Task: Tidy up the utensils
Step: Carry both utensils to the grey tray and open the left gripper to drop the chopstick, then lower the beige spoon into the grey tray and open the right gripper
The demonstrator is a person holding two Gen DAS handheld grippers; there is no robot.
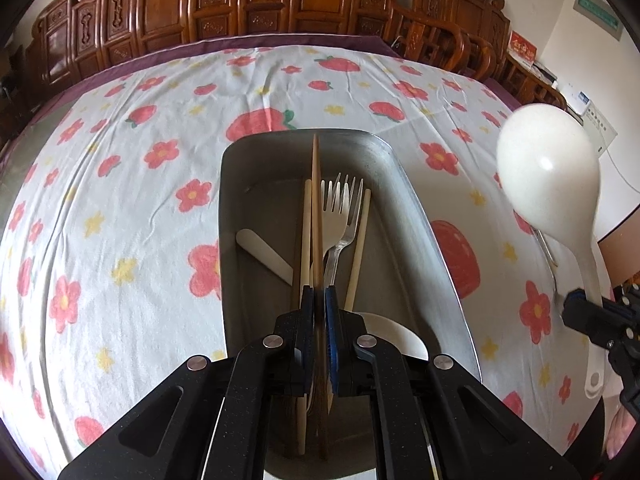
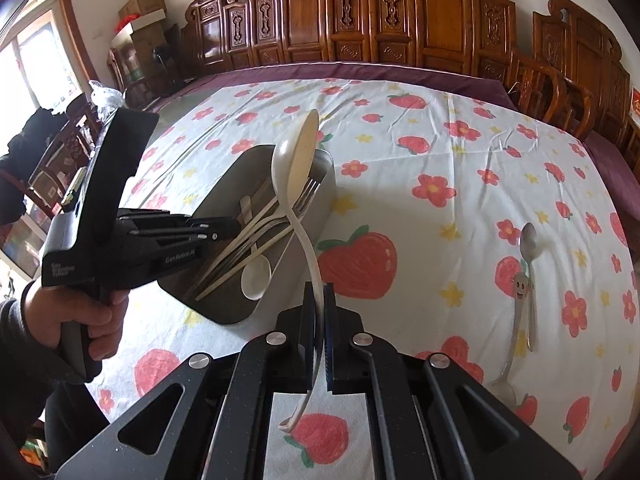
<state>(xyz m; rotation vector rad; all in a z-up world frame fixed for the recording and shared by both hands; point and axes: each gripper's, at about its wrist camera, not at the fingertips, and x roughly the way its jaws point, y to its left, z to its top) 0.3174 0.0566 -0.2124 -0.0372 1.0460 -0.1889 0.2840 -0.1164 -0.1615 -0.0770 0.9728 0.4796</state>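
A home dining room: carved wooden chairs [image 2: 400, 20] lined the wall behind a table spread with a strawberry-print cloth [image 2: 440, 168], cardboard boxes [image 2: 140, 4] were stacked in a corner by a window [image 2: 36, 56].

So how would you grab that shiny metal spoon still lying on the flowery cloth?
Grip the shiny metal spoon on its thin handle, coming from above with the fingers across it. It lies flat on the flowery cloth, and its handle partly crosses the smiley metal utensil beside it, so pick the clear stretch.
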